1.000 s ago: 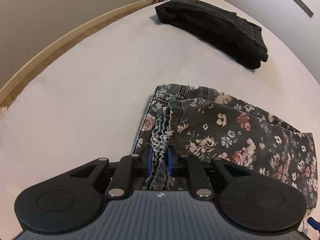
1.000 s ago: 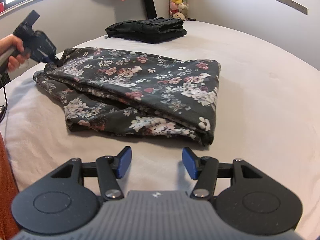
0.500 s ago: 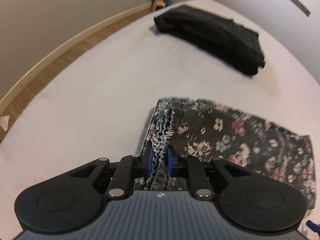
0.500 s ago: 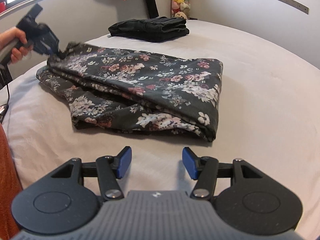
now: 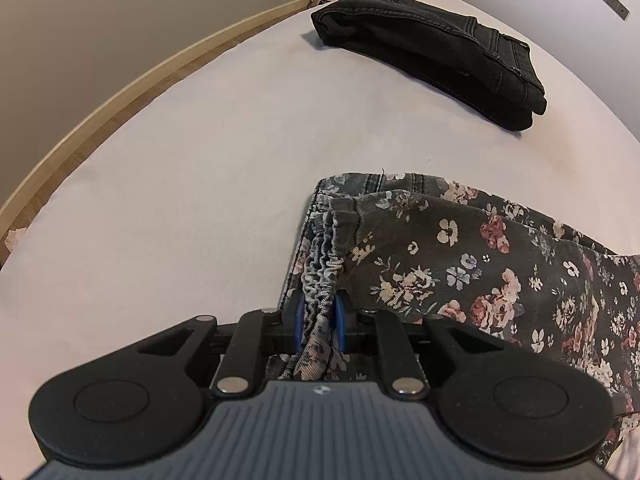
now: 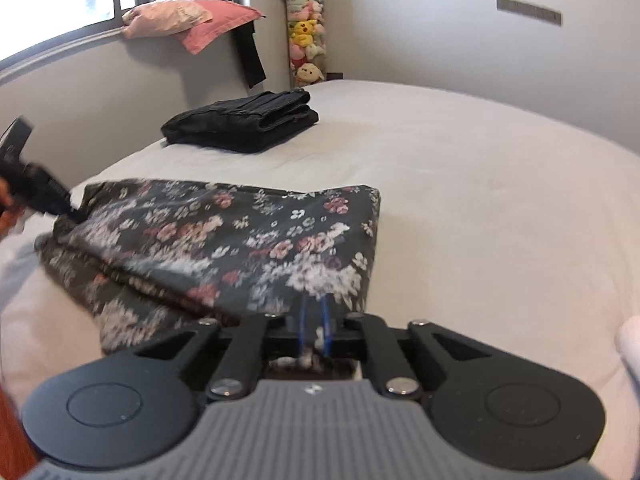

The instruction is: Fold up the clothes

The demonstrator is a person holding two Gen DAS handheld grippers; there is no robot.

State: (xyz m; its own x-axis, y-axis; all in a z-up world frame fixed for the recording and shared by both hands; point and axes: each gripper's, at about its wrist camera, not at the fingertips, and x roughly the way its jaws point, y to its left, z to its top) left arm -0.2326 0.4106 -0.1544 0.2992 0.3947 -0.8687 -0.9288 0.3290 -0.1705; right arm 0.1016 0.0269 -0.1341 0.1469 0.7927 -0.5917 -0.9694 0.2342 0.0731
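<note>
Floral trousers (image 5: 460, 264); windowsill pillow (image 6: 192, 20) right-view only.

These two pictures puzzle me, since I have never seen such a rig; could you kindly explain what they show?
A person holds a two-finger tool in each hand, and a camera on each looks along its fingers. The left view shows the left hand-held gripper clamped on the gathered waistband of the dark floral-print trousers. The right view shows the right hand-held gripper, whose jaws have just been closing, pinching the trousers' near edge. Both lie on a white bed sheet, with folded black jeans further back.
</note>
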